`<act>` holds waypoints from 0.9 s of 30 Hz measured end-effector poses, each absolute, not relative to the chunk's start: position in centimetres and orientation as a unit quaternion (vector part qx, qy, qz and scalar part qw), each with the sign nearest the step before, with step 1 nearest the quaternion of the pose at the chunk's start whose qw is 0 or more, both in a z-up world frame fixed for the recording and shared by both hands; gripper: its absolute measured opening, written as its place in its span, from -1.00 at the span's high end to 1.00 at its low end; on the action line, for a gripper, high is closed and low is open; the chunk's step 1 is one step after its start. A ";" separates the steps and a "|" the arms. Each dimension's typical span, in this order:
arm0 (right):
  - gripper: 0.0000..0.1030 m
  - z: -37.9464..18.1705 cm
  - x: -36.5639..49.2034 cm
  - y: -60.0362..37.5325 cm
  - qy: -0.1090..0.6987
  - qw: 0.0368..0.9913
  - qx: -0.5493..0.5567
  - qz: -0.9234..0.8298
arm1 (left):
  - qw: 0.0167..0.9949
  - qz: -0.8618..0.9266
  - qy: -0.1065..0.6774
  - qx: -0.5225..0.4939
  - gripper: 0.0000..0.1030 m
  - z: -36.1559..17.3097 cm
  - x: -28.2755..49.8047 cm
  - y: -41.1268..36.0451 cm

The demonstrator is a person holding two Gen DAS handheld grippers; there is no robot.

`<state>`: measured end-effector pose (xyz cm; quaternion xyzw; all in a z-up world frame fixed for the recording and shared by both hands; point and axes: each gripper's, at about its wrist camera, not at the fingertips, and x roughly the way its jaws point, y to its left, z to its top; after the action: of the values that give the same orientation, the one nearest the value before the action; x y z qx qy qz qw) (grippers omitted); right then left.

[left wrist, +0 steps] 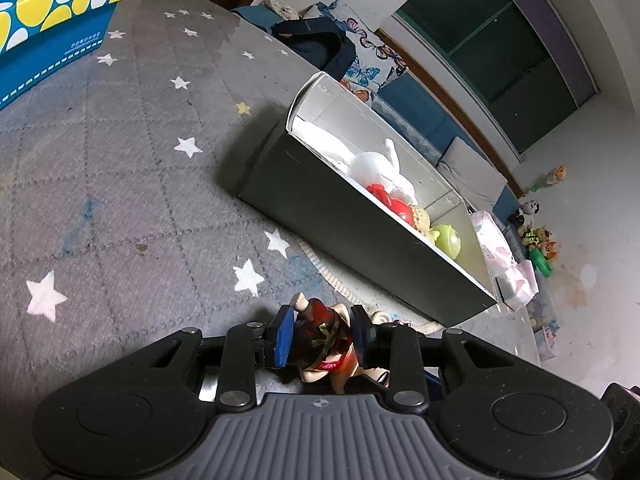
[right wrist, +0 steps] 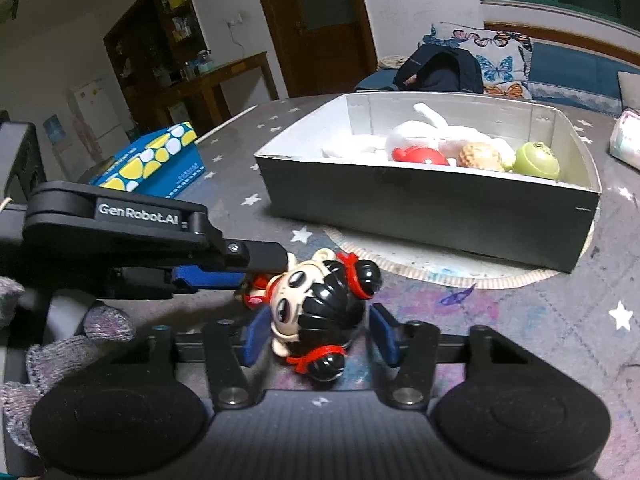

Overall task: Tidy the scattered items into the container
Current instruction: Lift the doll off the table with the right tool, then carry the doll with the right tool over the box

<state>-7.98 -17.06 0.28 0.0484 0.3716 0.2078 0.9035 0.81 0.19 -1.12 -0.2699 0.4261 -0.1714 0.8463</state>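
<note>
Left gripper point(left wrist: 322, 334) pinched doll point(left wrist: 326, 344) by its torso; right gripper point(right wrist: 318, 334) stood spread around doll's head. Box point(right wrist: 432, 208), at 1 o'clock, held toys point(right wrist: 420, 142).

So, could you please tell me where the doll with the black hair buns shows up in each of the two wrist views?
Left wrist view: the doll sits bottom centre, its red-clad body gripped between the left tool's blue pads.
Right wrist view: the doll is lower centre, face and black buns toward the camera, between the right tool's open pads.
Shared landmark: the grey box of toys lies beyond it.
</note>
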 end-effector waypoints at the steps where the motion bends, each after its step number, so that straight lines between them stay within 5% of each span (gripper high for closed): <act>1: -0.02 0.3 -8.0 -17.0 0.371 0.904 0.047 0.207 | 0.846 -0.172 0.426 -0.270 0.36 -1.1 0.8 0.2; 27: -0.01 0.6 -7.5 -17.2 0.383 0.899 0.058 0.204 | 0.866 -0.176 0.407 -0.232 0.32 -0.8 -0.4 -0.8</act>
<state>-7.54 -17.21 0.57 0.0582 0.3825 0.2042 0.8992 -0.42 -0.81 -0.84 -0.2320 0.4074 -0.1756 0.8656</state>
